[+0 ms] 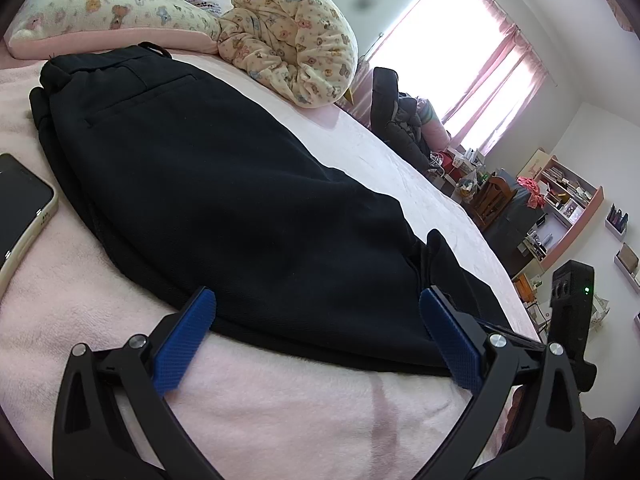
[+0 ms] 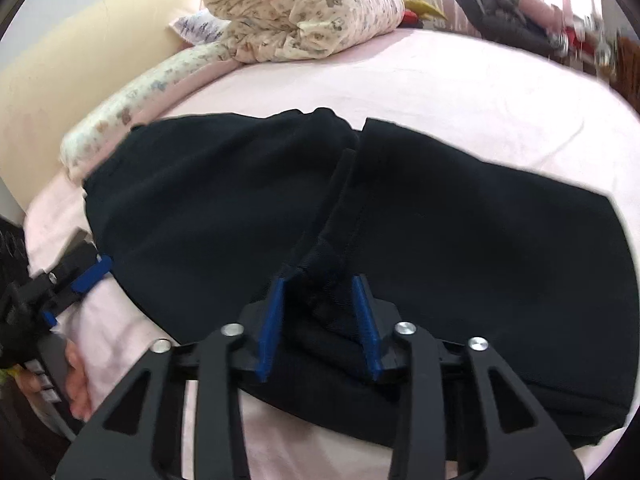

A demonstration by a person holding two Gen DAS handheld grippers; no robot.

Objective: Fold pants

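Note:
Black pants (image 1: 220, 184) lie flat across the pink bed (image 1: 280, 408), waistband and back pocket at the far end. My left gripper (image 1: 318, 308) stands open and wide at the near edge of the pants, its blue pads (image 1: 180, 344) on either side of the hem and not pressing it. In the right wrist view the pants (image 2: 460, 240) show a raised fold running down the middle. My right gripper (image 2: 320, 296) is shut on that bunched fold, with cloth filling the gap between its pads. The left gripper (image 2: 72, 296) shows at the left edge, with a hand (image 2: 76, 380) below it.
A phone (image 1: 20, 208) lies on the bed left of the pants. A patterned pillow (image 1: 100, 12) and a rolled blanket (image 1: 288, 40) sit at the head of the bed. Past the bed's right edge are a chair piled with clothes (image 1: 400, 120) and shelves (image 1: 568, 200).

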